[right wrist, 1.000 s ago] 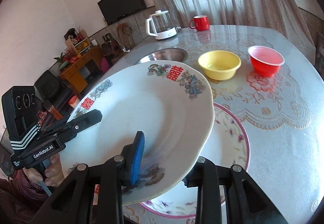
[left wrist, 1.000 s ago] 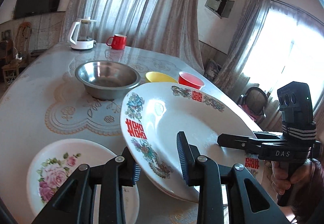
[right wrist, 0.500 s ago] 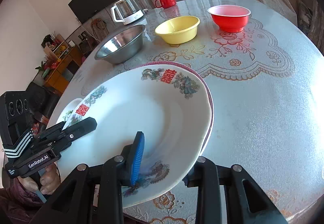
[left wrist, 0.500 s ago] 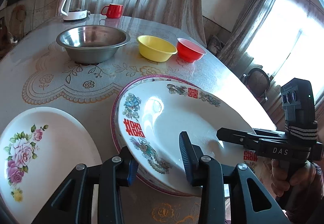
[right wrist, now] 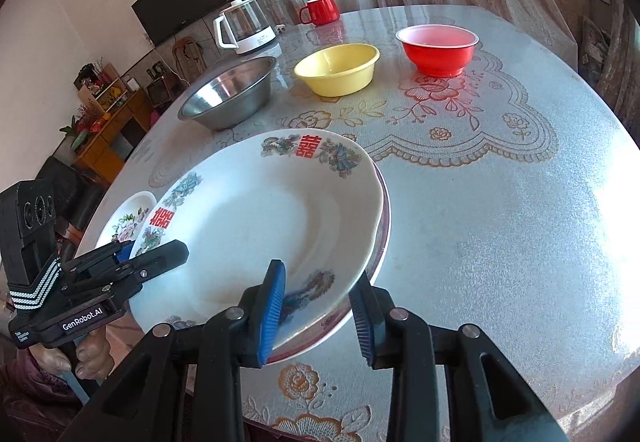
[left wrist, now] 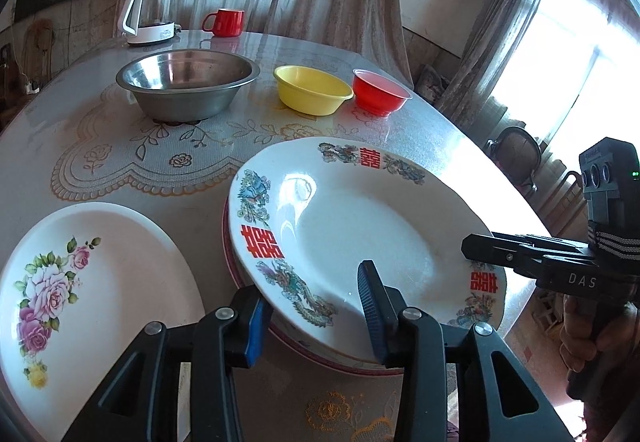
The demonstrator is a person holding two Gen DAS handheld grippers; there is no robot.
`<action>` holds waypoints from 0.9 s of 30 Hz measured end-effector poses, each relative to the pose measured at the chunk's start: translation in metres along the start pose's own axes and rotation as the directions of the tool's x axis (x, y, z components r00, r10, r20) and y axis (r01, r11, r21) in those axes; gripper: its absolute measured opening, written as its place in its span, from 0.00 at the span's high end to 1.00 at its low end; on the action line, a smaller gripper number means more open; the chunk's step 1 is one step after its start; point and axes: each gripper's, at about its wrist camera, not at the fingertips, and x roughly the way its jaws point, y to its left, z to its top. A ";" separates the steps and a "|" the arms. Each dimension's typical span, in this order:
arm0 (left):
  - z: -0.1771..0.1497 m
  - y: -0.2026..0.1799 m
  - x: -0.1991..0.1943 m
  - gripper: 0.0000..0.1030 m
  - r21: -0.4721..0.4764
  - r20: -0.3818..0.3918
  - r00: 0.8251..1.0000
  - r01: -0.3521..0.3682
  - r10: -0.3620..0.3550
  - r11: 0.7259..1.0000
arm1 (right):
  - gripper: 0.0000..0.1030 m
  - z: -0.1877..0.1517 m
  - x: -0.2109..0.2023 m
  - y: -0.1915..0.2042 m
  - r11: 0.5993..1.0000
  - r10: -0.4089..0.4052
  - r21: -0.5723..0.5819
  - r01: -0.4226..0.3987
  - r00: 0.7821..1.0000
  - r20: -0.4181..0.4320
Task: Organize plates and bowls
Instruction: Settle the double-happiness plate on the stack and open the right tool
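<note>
You have three plates on the tabletop: the dragon plate lies on top of a red-rimmed plate at the near edge, and a rose plate sits just left of that stack. Three bowls stand in a row farther back (left to right): one steel bowl, one yellow bowl, one red bowl. Beyond them are one kettle and one red mug.

Your left hand-held gripper straddles the dragon plate's near-left rim; its jaws are opening, with the rim between them and neither pad visibly pressing on it. Your right hand-held gripper brackets the near-right rim at a narrow-to-middling gap, the left pad above the dragon plate and the right pad beside the stack's edge; whether it presses, you cannot tell.
</note>
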 end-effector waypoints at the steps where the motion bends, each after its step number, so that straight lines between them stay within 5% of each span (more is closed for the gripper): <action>1: 0.000 0.000 -0.001 0.60 -0.002 -0.002 1.000 0.005 -0.005 1.000 | 0.68 0.000 -0.003 -0.001 1.000 -0.004 -0.001 0.004 1.000 0.002; 13: -0.004 0.001 -0.009 0.60 -0.009 0.034 0.999 -0.018 0.018 1.000 | 0.70 0.005 -0.004 -0.027 0.989 -0.125 0.091 0.119 0.990 0.059; 16: -0.004 0.001 -0.010 0.61 -0.004 0.040 0.999 -0.029 0.029 1.000 | 0.83 0.007 0.003 -0.018 0.992 -0.112 0.059 0.108 0.991 0.069; 27: -0.003 0.005 -0.022 0.58 -0.022 0.088 0.992 -0.092 0.093 0.996 | 0.84 0.007 0.006 -0.001 0.983 -0.182 -0.015 0.184 0.979 0.087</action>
